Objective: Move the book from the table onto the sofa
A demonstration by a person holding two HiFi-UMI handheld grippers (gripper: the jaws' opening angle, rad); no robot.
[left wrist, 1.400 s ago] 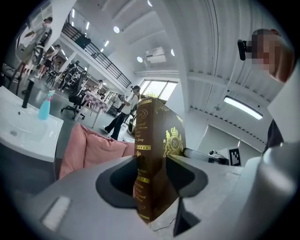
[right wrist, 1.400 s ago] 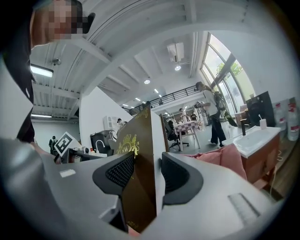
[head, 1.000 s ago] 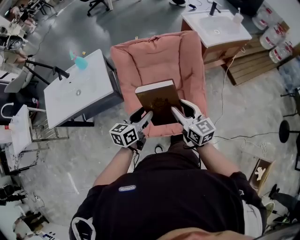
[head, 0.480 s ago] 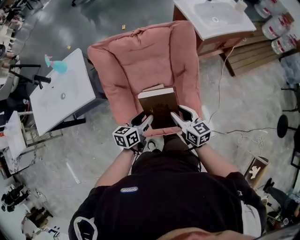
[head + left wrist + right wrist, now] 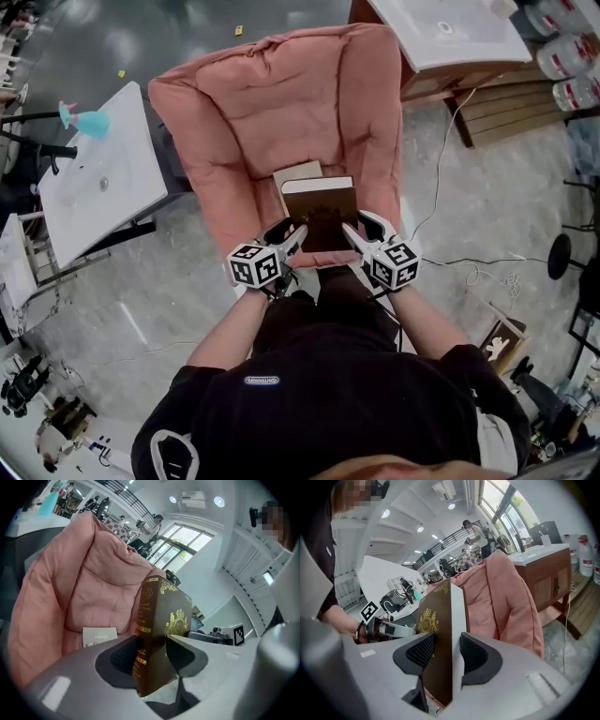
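Book (image 5: 319, 211), brown with a gilt crest, is held at frame centre over the seat of the pink sofa (image 5: 272, 103). The left gripper (image 5: 288, 234) has its jaws clenched on the spine side, and the right gripper (image 5: 359, 230) on the page side, both just below centre.

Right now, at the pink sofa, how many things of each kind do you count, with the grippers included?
book: 1
grippers: 2, the left gripper and the right gripper, each shut on the book
sofa: 1
white card on the sofa seat: 1
Total: 5
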